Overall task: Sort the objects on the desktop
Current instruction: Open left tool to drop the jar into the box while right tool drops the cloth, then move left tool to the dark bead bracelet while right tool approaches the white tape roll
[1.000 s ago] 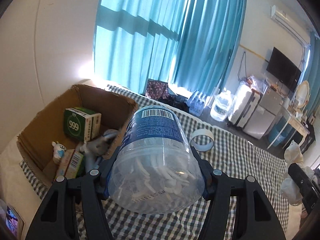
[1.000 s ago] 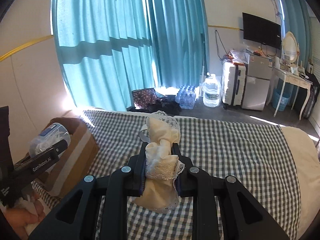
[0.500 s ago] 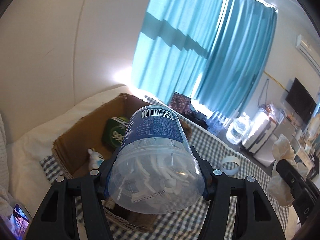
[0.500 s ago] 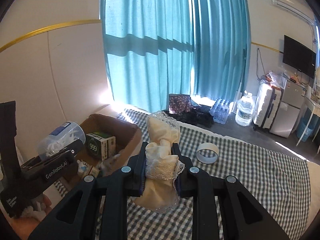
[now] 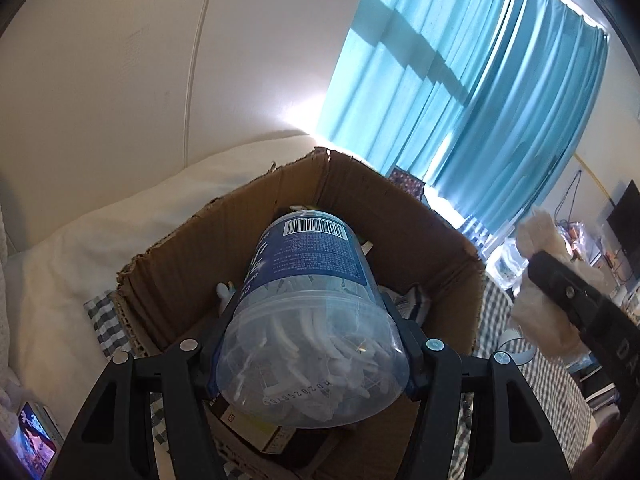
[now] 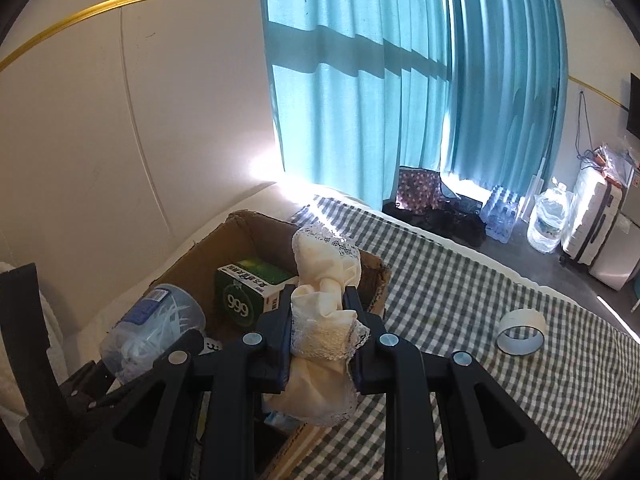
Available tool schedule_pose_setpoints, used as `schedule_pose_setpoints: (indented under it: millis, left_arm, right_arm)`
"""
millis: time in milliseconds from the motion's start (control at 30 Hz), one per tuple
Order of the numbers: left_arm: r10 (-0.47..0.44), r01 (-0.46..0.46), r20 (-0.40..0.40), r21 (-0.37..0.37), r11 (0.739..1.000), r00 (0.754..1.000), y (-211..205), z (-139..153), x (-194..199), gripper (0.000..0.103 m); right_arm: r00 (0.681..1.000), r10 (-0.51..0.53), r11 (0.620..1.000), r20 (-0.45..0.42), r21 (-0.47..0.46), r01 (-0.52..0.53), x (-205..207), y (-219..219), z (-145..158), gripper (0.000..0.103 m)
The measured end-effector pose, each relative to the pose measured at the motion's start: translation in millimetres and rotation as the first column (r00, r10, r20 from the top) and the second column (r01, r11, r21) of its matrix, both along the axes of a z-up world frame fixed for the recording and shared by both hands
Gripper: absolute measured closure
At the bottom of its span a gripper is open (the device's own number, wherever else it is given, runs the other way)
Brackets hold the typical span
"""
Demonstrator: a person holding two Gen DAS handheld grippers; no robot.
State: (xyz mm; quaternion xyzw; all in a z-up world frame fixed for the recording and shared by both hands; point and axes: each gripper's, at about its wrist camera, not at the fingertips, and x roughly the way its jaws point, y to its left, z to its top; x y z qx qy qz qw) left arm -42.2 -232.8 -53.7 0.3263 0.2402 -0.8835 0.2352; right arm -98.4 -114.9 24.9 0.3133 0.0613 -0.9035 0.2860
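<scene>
My left gripper (image 5: 312, 344) is shut on a clear plastic jar with a blue label (image 5: 312, 320), full of white sticks, and holds it above the open cardboard box (image 5: 240, 216). The jar also shows in the right wrist view (image 6: 156, 332), over the box (image 6: 240, 236). My right gripper (image 6: 318, 320) is shut on a cream lace-trimmed cloth bundle (image 6: 324, 304) at the box's right side. The cloth (image 5: 540, 280) appears at the right in the left wrist view. A green "999" carton (image 6: 248, 288) lies in the box.
A white tape roll (image 6: 520, 330) lies on the green-checked cloth (image 6: 460, 300) to the right. A white pillow (image 5: 80, 248) borders the box on the left. Teal curtains (image 6: 400, 100), water bottles and a suitcase (image 6: 592, 216) stand beyond the bed.
Both grippers have moved left toward the box. The jar now hangs over the box's inside, and the cloth bundle has come to the box's right edge.
</scene>
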Motion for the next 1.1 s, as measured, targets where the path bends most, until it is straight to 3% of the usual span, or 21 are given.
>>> schedule_pose_setpoints:
  millis: [133,167,200,233,300,367,633,833,1000,1100]
  left_arm:
    - [-0.005,0.005,0.03,-0.009,1.0,1.0,0,-7,-9,0.038]
    - [-0.005,0.005,0.033,-0.02,1.0,0.999,2,-7,-10,0.038]
    - [-0.002,0.003,0.034,-0.031,1.0,0.999,3,-7,-10,0.036]
    - [-0.006,0.007,0.033,-0.041,0.999,0.999,6,-5,-11,0.032]
    - [-0.001,0.003,0.032,-0.062,0.998,0.999,11,-2,-12,0.006]
    - [0.023,-0.02,0.032,-0.082,0.996,0.999,16,2,-10,0.002]
    - [-0.021,0.025,0.036,-0.105,0.994,0.999,44,21,-10,0.002]
    - [-0.146,0.147,0.018,-0.155,0.977,0.989,109,41,-6,0.0]
    - [-0.317,0.321,0.052,-0.158,0.934,0.947,182,30,-15,0.0]
    - [-0.41,0.417,0.077,-0.128,0.9,0.909,221,8,-26,0.0]
  right_arm:
    - [0.998,0.032,0.996,0.053,-0.079,-0.028,-19,-8,-10,0.078]
    - [0.997,0.038,0.993,0.061,-0.113,-0.031,-21,-8,-10,0.075]
    - [0.997,0.04,0.99,0.065,-0.138,-0.03,-24,-7,-9,0.061]
    - [0.997,0.037,0.987,0.064,-0.159,-0.026,-26,-5,-8,0.046]
    - [0.999,0.025,0.981,0.042,-0.195,-0.017,-25,-1,-3,0.041]
    - [1.0,0.013,0.979,0.021,-0.203,-0.008,-23,6,2,0.036]
    - [0.995,-0.08,0.978,-0.051,-0.199,0.069,-2,70,28,0.036]
    - [0.969,-0.217,0.966,-0.119,-0.167,0.196,30,162,35,0.036]
    - [0.942,-0.321,0.942,-0.094,-0.133,0.308,53,237,18,0.036]
    - [0.926,-0.369,0.926,-0.075,-0.116,0.36,62,272,3,0.036]
